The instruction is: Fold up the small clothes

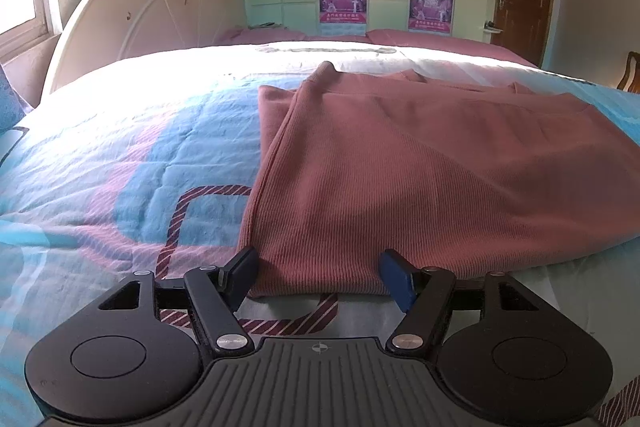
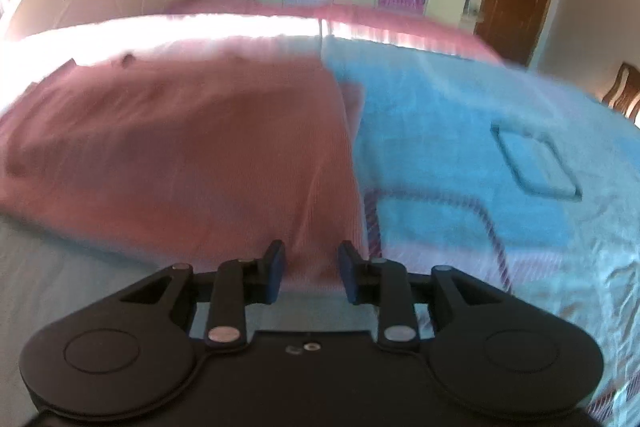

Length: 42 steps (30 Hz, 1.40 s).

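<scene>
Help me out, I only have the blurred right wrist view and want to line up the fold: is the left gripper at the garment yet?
Observer: Yes. The left gripper is open, its fingers either side of the pink garment's near hem.
Operator: Which end of that hem?
Observer: Its left corner; the side seam runs away just past the left finger.
Operator: Anything already folded there?
Observer: A narrower layer shows beyond the left edge, underneath, on the bedspread.
</scene>
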{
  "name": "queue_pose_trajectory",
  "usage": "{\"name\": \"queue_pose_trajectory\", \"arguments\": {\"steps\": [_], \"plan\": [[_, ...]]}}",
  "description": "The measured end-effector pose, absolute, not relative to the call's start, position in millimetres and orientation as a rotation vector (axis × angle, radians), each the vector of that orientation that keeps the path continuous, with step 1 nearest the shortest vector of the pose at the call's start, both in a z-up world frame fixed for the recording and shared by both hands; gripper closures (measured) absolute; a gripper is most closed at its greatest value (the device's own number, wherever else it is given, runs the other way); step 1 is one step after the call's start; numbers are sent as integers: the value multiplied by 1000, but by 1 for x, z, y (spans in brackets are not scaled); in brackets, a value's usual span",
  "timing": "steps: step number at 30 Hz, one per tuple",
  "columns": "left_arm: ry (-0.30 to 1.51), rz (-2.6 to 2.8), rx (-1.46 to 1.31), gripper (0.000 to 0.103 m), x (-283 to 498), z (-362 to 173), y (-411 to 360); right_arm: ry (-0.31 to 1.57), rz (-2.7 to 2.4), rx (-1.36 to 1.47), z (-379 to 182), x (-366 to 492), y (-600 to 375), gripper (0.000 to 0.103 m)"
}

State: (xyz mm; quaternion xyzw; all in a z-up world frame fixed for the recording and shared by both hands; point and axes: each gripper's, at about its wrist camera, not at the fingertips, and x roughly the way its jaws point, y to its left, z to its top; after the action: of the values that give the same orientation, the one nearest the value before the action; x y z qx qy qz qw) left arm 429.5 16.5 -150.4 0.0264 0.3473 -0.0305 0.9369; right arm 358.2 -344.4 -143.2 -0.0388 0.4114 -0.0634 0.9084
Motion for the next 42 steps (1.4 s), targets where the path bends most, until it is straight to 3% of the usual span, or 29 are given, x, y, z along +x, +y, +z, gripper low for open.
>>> {"name": "queue_pose_trajectory", "arguments": {"steps": [15, 18, 21, 27, 35, 38, 42], "plan": [[747, -61, 84, 25, 436, -145, 18, 864, -121, -102, -140, 360, -344, 76], [685, -18, 62, 24, 420, -129, 14, 759, -144, -100, -118, 344, -338, 67], [654, -113, 20, 24, 420, -121, -24, 750, -68, -12, -111, 346, -320, 73], [704, -263, 123, 23, 431, -139, -108, 794, 129, -101, -133, 376, -221, 72], [719, -213, 101, 18, 427, -145, -88, 816, 83, -133, -144, 383, -228, 72], [714, -195, 9, 18, 432, -143, -81, 807, 31, -9, -136, 386, -252, 70], [743, -184, 94, 14, 441, -155, -98, 782, 70, -7, -138, 388, -235, 68]]}}
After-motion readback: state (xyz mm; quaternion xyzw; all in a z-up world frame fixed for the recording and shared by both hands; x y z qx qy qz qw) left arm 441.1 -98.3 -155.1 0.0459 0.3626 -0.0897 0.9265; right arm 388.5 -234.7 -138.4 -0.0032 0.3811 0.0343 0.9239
